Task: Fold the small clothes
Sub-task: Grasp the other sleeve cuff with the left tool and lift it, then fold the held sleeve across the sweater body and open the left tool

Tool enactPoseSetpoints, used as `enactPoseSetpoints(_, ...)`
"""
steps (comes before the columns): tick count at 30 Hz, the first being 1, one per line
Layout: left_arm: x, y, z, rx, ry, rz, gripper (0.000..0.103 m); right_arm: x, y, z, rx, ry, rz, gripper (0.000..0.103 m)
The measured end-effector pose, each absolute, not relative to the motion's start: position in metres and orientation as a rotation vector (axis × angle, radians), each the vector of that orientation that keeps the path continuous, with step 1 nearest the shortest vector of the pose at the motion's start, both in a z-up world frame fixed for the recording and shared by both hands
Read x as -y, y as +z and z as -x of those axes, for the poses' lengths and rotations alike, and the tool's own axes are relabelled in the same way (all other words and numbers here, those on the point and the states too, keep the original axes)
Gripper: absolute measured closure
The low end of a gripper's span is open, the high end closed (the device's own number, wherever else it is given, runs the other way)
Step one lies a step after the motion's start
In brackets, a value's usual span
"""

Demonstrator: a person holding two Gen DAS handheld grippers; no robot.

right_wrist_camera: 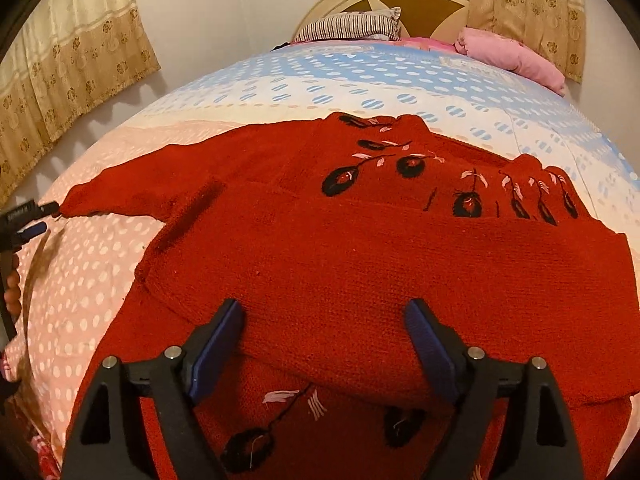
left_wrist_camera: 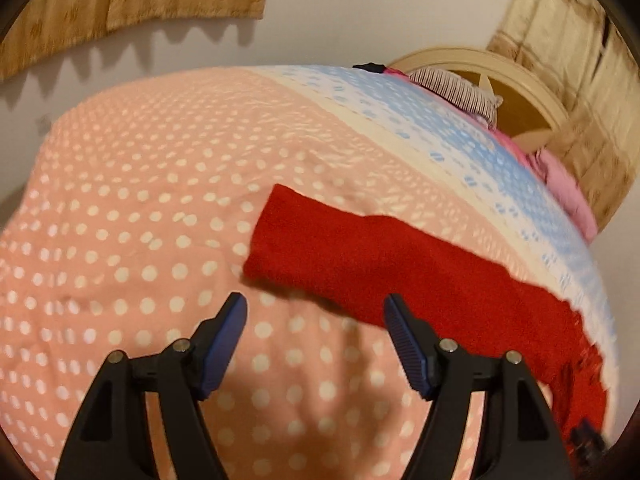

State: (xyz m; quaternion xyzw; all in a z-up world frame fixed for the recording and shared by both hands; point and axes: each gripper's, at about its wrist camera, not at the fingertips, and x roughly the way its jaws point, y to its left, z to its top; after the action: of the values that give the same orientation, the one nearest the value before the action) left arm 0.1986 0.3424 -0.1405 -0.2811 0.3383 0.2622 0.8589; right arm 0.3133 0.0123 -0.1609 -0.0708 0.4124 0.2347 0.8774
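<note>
A dotted bedspread [right_wrist_camera: 100,280] bears a red sweater [right_wrist_camera: 360,248] — pillows [right_wrist_camera: 516,56] beyond.

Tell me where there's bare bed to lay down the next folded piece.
Free: the pink dotted bedspread left of the red sweater's sleeve, and the blue dotted band between the sweater and the pillows. Crowded: the middle, under the sweater, where the right gripper hovers.

You're looking at a coarse, matt knit sweater [right_wrist_camera: 360,264] lying on soft dotted cloth bedding [left_wrist_camera: 132,248]; your left gripper [left_wrist_camera: 316,308] is showing ribbed blue pads [left_wrist_camera: 404,344], matt black plastic, shiny metal pins.
</note>
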Motion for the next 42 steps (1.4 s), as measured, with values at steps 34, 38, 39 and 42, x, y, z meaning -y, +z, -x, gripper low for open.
enactPoseSetpoints(34, -0.299, -0.025, -0.244, -0.543, 0.305, 0.525, 0.098, 0.082, -0.106, -0.271, -0.768, 0.460, -0.062, 0.014)
enactPoseSetpoints(38, -0.273, -0.010, -0.263, -0.542, 0.248, 0.522, 0.098, 0.103, -0.103, -0.258, -0.758, 0.441, -0.064, 0.014)
enactPoseSetpoints(39, -0.267, -0.007, -0.267, -0.541, 0.241, 0.515, 0.098, 0.108, -0.103, -0.256, -0.757, 0.443, -0.065, 0.014)
enactPoseSetpoints(42, -0.248, -0.001, -0.278, -0.542, 0.205, 0.515, 0.098, 0.123, -0.105, -0.248, -0.757, 0.438, -0.071, 0.014)
